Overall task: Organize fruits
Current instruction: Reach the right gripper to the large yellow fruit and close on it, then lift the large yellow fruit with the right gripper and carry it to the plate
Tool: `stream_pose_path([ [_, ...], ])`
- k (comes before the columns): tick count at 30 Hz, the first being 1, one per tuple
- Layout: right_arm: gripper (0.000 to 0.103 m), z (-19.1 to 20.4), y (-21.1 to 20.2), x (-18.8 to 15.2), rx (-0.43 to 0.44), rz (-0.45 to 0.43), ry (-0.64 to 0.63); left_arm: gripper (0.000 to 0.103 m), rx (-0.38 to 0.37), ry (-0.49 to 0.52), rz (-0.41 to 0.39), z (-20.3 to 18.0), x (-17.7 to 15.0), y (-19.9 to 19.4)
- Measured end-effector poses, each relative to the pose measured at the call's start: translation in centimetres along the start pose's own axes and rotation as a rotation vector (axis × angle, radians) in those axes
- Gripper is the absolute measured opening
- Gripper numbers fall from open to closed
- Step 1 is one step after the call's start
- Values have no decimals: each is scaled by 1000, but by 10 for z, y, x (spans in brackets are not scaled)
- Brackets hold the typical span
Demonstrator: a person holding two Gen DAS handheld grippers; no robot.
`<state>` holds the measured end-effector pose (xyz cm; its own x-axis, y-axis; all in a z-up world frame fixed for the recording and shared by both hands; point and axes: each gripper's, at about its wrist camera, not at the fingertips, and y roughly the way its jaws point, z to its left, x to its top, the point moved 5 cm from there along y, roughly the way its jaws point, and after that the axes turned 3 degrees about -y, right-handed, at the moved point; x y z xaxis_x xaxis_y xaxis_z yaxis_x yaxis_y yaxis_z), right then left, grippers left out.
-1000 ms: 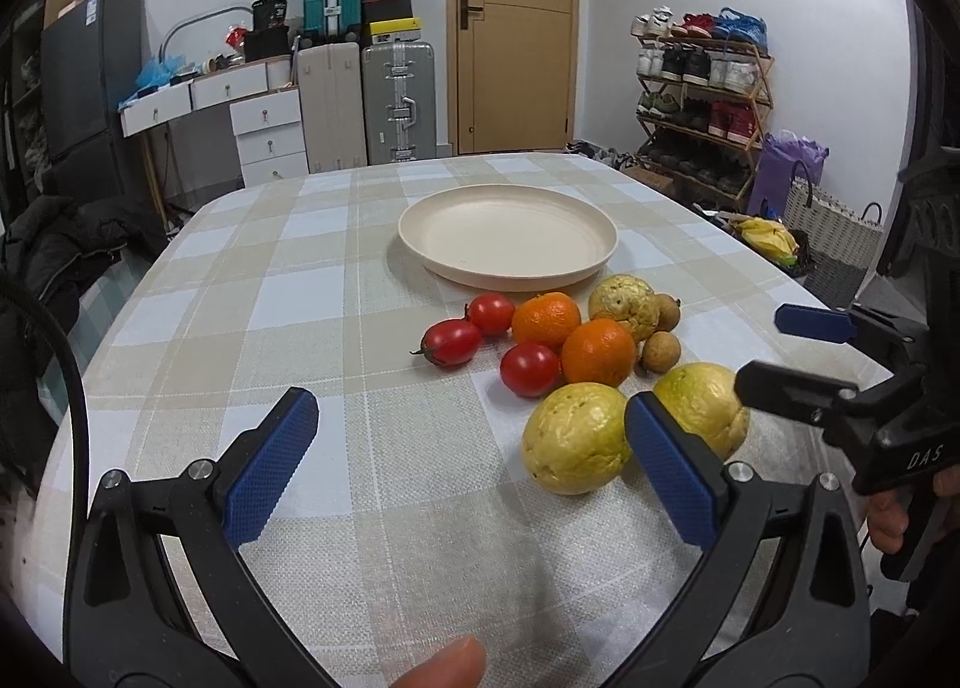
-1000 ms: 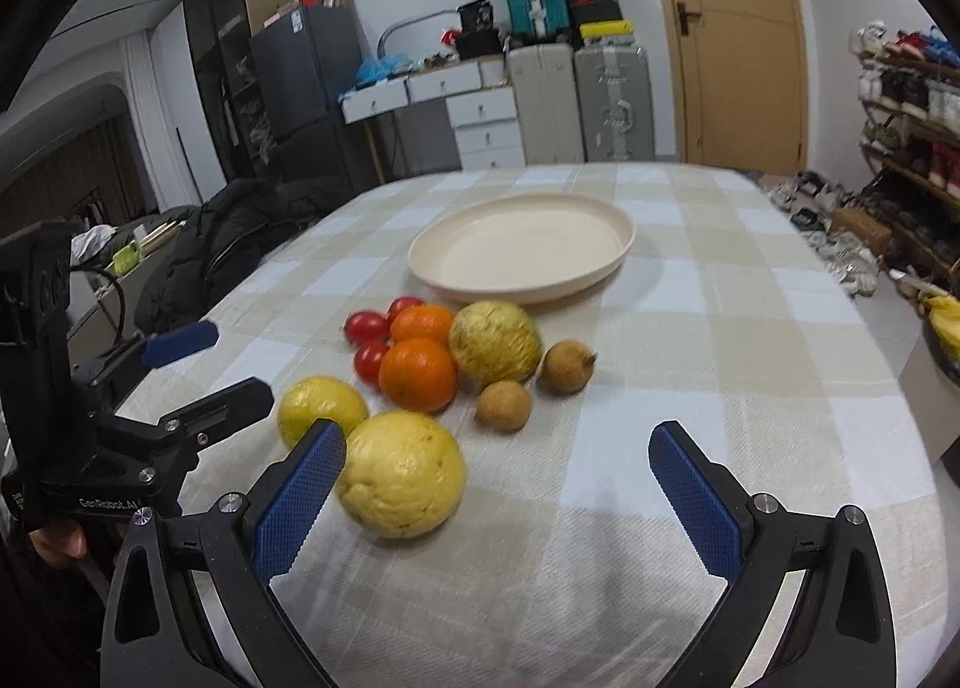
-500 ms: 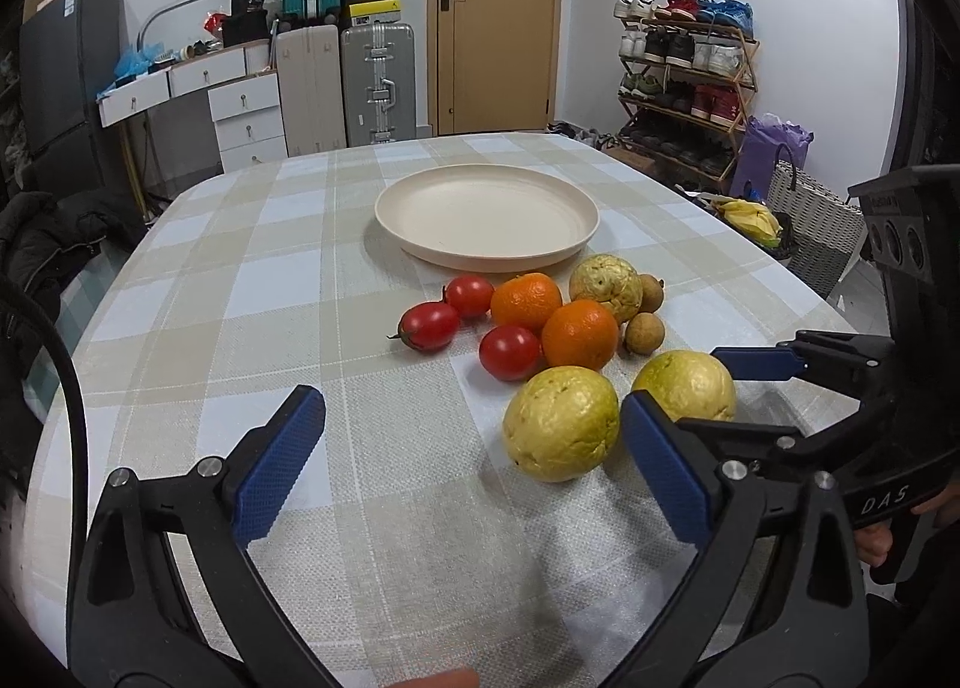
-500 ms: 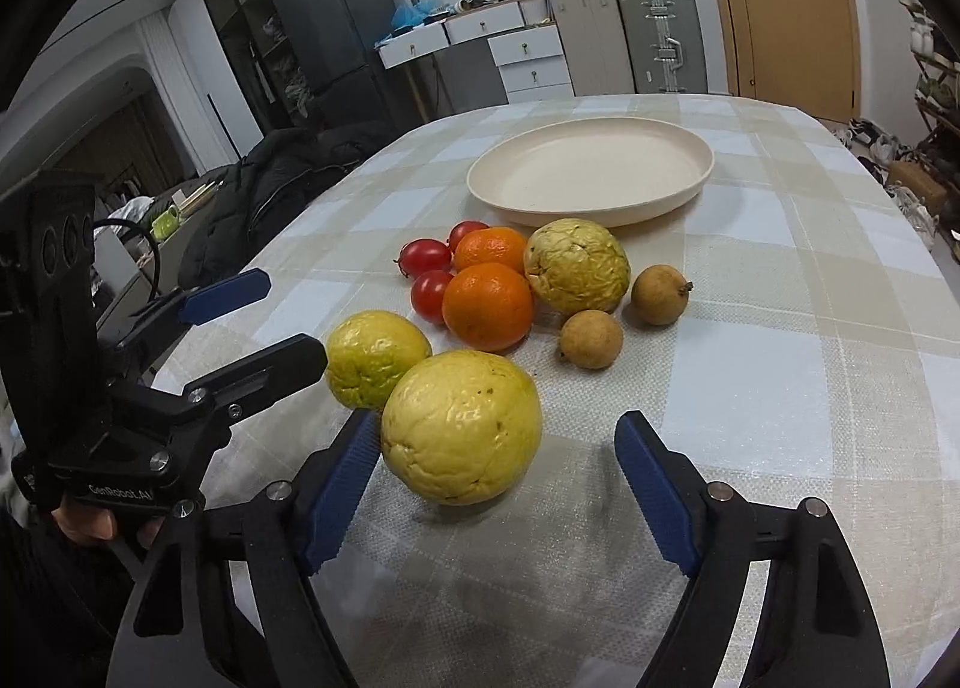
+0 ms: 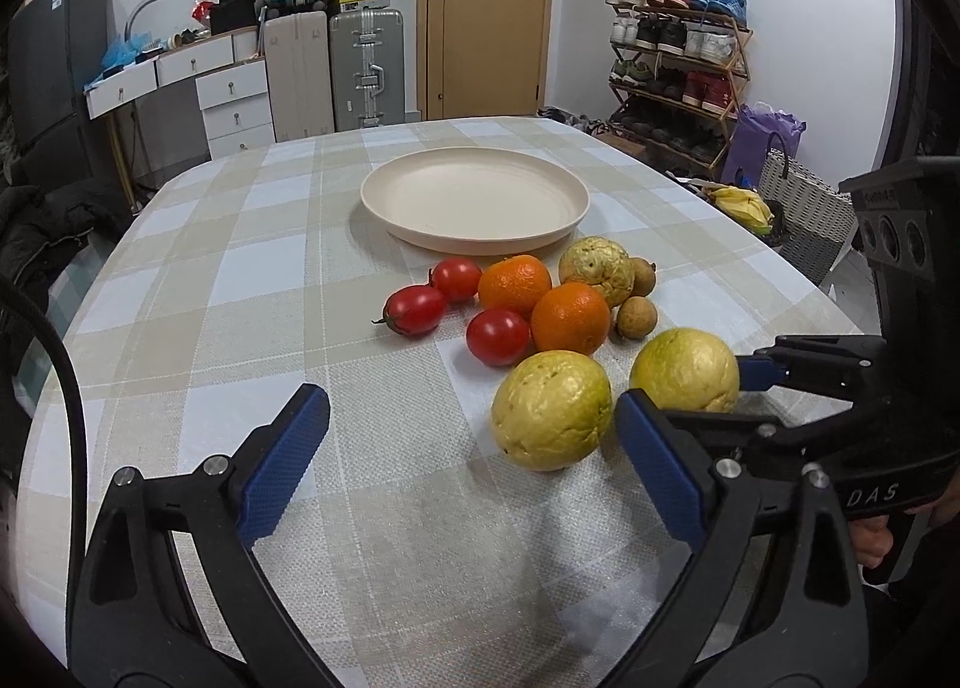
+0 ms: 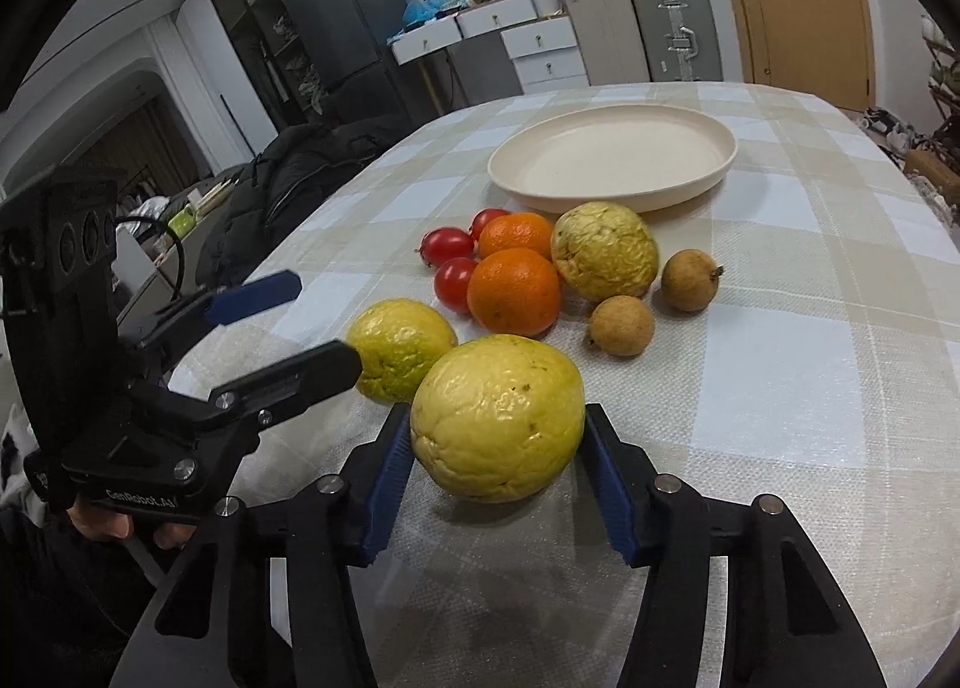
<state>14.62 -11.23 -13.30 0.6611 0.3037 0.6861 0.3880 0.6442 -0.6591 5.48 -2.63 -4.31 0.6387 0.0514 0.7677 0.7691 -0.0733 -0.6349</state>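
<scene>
A big yellow fruit [image 6: 498, 418] rests on the checked tablecloth, and my right gripper [image 6: 497, 415] is closing, its blue pads touching both of the fruit's sides. The left wrist view shows that fruit [image 5: 684, 370] and gripper [image 5: 714, 394] at the right. My left gripper [image 5: 468, 400] stands wide, jaws closing slightly, with a yellow-green fruit [image 5: 552, 409] just inside its right fingertip and no pad touching it. Beyond lie two oranges [image 5: 570, 316], three tomatoes [image 5: 498, 337], a wrinkled yellow fruit [image 5: 597, 268] and two brown longans [image 5: 637, 316]. The cream plate [image 5: 372, 196] holds nothing.
The table's right edge [image 5: 828, 298] runs close to the right gripper. Past the table stand a shoe rack [image 5: 678, 70], suitcases [image 5: 366, 70], drawers [image 5: 234, 100] and a door. A dark jacket [image 6: 288, 178] lies by the table's left side.
The right gripper's jaws have closed in from wide apart onto the big yellow fruit. The left gripper has tilted a little, and its jaws stay wide.
</scene>
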Motion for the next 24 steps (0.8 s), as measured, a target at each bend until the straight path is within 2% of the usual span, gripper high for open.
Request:
stream_pose_path([
  [5,56,-5,-18,7,-1,-85,16,96,-14,2,34,-4,0,6],
  [9,56,-9,-21,9,-15,-95,26,95,-42,-7,87,-11,-1,15],
  [13,56,-11,-24,9,-26,-99,27,82,-49,17,123,-18,-3,25],
  [17,56,-14,-26,9,-29,-109,33,75,-79,15,131,-22,-1,30],
  [19,56,-15,-28,8,-32,-112,35,63,-108,11,134,-24,0,31],
  [21,56,-15,-29,8,-30,-116,35,59,-113,17,142,-27,0,34],
  [24,56,-15,-30,7,-30,-119,37,59,-100,35,145,-30,-2,36],
])
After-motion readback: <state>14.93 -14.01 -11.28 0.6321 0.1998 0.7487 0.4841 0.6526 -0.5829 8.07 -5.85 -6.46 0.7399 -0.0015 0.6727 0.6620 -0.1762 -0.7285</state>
